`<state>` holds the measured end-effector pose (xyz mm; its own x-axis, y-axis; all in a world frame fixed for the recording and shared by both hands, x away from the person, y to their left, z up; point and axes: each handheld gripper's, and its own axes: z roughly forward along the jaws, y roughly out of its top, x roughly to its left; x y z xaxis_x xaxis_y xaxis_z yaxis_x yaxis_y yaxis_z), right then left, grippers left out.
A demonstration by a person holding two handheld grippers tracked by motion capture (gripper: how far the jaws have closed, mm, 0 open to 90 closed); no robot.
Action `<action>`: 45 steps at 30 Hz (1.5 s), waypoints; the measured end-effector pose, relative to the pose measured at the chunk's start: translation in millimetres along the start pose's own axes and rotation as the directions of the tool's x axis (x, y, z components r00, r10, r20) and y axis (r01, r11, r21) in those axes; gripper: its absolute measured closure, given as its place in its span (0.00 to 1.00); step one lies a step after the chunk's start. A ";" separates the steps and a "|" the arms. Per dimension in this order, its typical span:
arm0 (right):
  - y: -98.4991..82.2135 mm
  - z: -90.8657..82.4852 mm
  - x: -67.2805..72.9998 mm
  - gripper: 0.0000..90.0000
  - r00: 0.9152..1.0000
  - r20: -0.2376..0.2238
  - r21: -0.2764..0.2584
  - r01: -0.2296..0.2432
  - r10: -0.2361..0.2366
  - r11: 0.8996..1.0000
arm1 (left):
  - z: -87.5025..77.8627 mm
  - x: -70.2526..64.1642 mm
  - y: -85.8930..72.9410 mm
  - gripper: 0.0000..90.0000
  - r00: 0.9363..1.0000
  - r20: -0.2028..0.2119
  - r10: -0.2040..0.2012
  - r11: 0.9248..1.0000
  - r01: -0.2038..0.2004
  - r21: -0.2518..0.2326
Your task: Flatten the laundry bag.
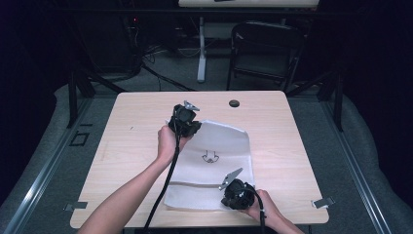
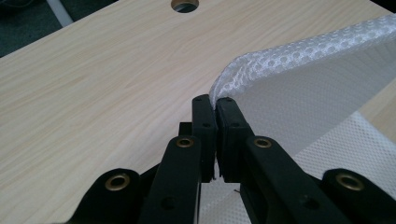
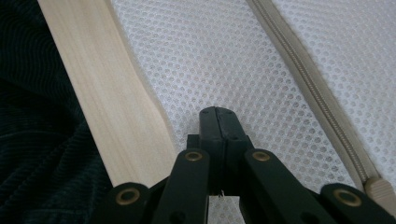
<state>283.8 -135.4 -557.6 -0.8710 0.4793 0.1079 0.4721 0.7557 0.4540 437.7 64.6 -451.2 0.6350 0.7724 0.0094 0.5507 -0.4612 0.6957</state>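
Note:
A white mesh bag [image 1: 221,141] with a small dark print [image 1: 210,157] lies on the pale wooden table [image 1: 136,131]. My left gripper [image 1: 189,127] is at the bag's far left corner. In the left gripper view it [image 2: 215,105] is shut on that corner, and the mesh [image 2: 308,88] rises off the wood in a fold. My right gripper [image 1: 230,197] is at the bag's near edge. In the right gripper view it [image 3: 217,112] is shut with its tips down on the mesh [image 3: 210,56]; I cannot tell whether fabric is pinched. A beige zipper [image 3: 303,79] runs beside it, ending in a pull [image 3: 380,189].
A round cable hole [image 1: 234,103] sits near the table's far edge, also seen in the left gripper view [image 2: 185,5]. A black folding chair [image 1: 265,48] and a white stand [image 1: 201,48] are beyond the table. A metal clip [image 1: 323,201] is at the near right corner.

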 end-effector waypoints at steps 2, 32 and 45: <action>0.3 -1.1 -0.5 1.00 1.000 -0.005 0.018 0.008 -0.008 1.000 | 5.2 1.9 -0.4 0.97 1.000 -0.004 -0.012 1.000 0.012 0.006; -6.1 -2.7 3.8 1.00 0.995 -0.086 0.041 0.050 -0.046 0.998 | 45.6 13.1 -6.4 0.96 0.997 -0.061 -0.053 0.995 0.058 0.084; -5.8 -2.9 2.3 1.00 0.995 -0.090 0.044 0.049 -0.045 0.998 | 61.9 32.7 -13.1 0.83 0.992 -0.067 -0.108 0.991 0.112 0.067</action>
<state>278.7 -139.9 -557.4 -0.9001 0.4025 0.1666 0.4341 0.7975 0.4190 484.8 68.9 -504.5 0.5341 0.8453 -0.0174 0.6536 -0.3997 0.6426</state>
